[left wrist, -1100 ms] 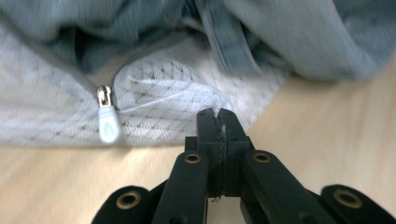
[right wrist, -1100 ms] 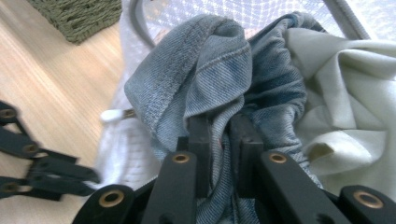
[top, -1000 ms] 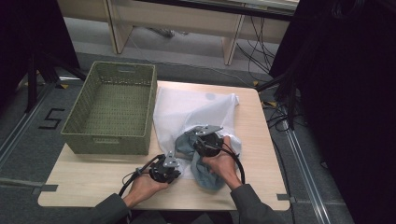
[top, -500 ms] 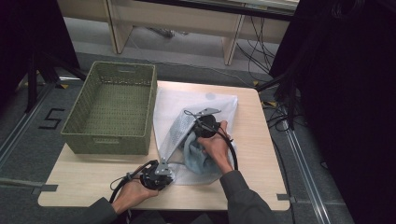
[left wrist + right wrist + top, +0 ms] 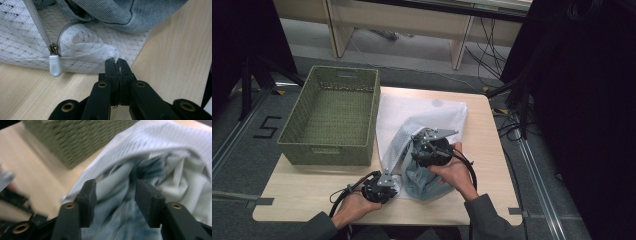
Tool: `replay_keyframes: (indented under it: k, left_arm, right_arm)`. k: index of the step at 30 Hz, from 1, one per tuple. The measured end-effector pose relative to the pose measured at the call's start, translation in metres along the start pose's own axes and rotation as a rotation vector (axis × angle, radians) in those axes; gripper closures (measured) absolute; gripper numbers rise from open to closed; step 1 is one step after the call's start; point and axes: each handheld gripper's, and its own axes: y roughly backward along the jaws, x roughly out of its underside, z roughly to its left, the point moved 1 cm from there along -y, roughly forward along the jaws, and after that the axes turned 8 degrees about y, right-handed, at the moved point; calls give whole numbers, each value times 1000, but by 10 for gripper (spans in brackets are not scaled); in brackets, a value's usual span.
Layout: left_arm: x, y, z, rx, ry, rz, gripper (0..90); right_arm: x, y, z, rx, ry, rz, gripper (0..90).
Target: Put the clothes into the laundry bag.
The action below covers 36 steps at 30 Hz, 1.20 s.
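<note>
A white mesh laundry bag (image 5: 422,112) lies on the table with its mouth toward me, and a light blue denim garment (image 5: 427,180) spills out of it. My left gripper (image 5: 388,186) is shut on the mesh bag's edge (image 5: 82,47), pinching a fold at the tips (image 5: 117,62) beside the white zipper pull (image 5: 55,67). My right gripper (image 5: 419,147) hovers at the bag's mouth. Its jaws (image 5: 115,190) have just been opening and now stand apart over the denim (image 5: 117,220), with no pad pressing on cloth. A pale garment (image 5: 185,185) sits deeper inside the bag.
A green woven basket (image 5: 329,155) stands on the table's left half, against the bag's left side. Bare wood (image 5: 297,195) lies in front of the basket, near the front edge. Cables and dark stands crowd the floor to the right.
The right gripper pushed away toward the bag's mouth, then drew back a little, and its jaws have parted. The left gripper keeps its pinch on the mesh edge.
</note>
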Motion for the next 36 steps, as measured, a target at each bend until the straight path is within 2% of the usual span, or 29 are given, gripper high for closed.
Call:
replay_keyframes:
  k: [2,3,4,6,7,9,10,11,13,14,15,16,17,18,20,21,22,23,24,25,26,27,28,29,31,32,35,36]
  left_arm:
    - [0,-1,0,7,-10,-3,878]
    - [0,-1,0,6,2,-7,878]
    - [0,0,0,5,-6,-1,878]
    - [-1,0,0,6,-3,-1,878]
    - [-1,0,0,6,-4,0,878]
    - [-1,-1,0,6,-3,0,878]
    - [-1,-1,0,4,-4,-1,878]
    - [-1,-1,0,6,-2,-6,878]
    - [-1,-1,0,7,-3,-8,878]
    - [-1,-1,0,7,-3,-7,878]
    - [-1,0,1,7,-6,1,878]
    - [-1,0,1,3,-5,2,879]
    - [-1,-1,0,5,-1,-1,880]
    - [-1,0,0,6,-8,4,881]
    - [-1,-1,0,7,-2,-7,883]
    - [-1,-1,0,7,-5,-5,884]
    - [-1,0,0,4,-16,7,884]
    - [-1,-1,-1,8,-6,4,885]
    - [-1,-1,-1,5,-9,9,886]
    - [-2,0,-1,0,-26,9,886]
    - [-1,0,-2,1,-15,14,887]
    - [-2,0,-2,1,-21,13,887]
    - [-1,0,-2,-16,-18,15,887]
    - [-2,1,-1,-18,-37,18,887]
    - [-2,1,-1,-2,-39,23,887]
    - [-2,1,-2,0,-24,27,887]
    - [-2,1,-1,0,-33,30,887]
    - [-2,1,-1,-3,-35,25,887]
  right_arm:
    - [10,6,7,-18,-1,1,474]
    - [14,10,9,-37,16,7,464]
    - [18,13,13,-32,0,1,460]
    - [25,18,20,-55,-2,-12,446]
    - [27,19,20,-67,22,-5,444]
    - [30,18,25,-77,40,-2,438]
    - [31,15,30,-89,22,2,435]
    - [33,11,32,-101,42,18,431]
    - [39,2,38,-140,41,105,412]
    - [43,-5,40,-125,53,111,412]
    - [46,-11,43,-131,44,151,412]
    - [50,-17,44,-124,64,180,427]
    - [53,-23,44,-101,86,209,483]
    - [54,-29,42,-72,99,224,581]
    - [55,-38,35,-52,97,233,721]
    - [55,-42,31,-34,102,228,755]
    - [54,-45,26,-19,146,227,779]
    - [52,-48,28,-11,107,225,797]
    - [49,-49,24,1,116,211,811]
    - [45,-51,24,16,92,211,819]
    - [40,-54,21,35,93,199,824]
    - [36,-58,18,49,88,182,826]
    - [30,-62,14,55,77,184,828]
    - [24,-66,10,75,63,178,829]
    - [14,-74,1,100,29,169,832]
    - [10,-77,-4,109,12,172,832]
    - [0,-85,-21,163,-18,128,832]
    - [-1,-88,-26,166,-17,131,831]
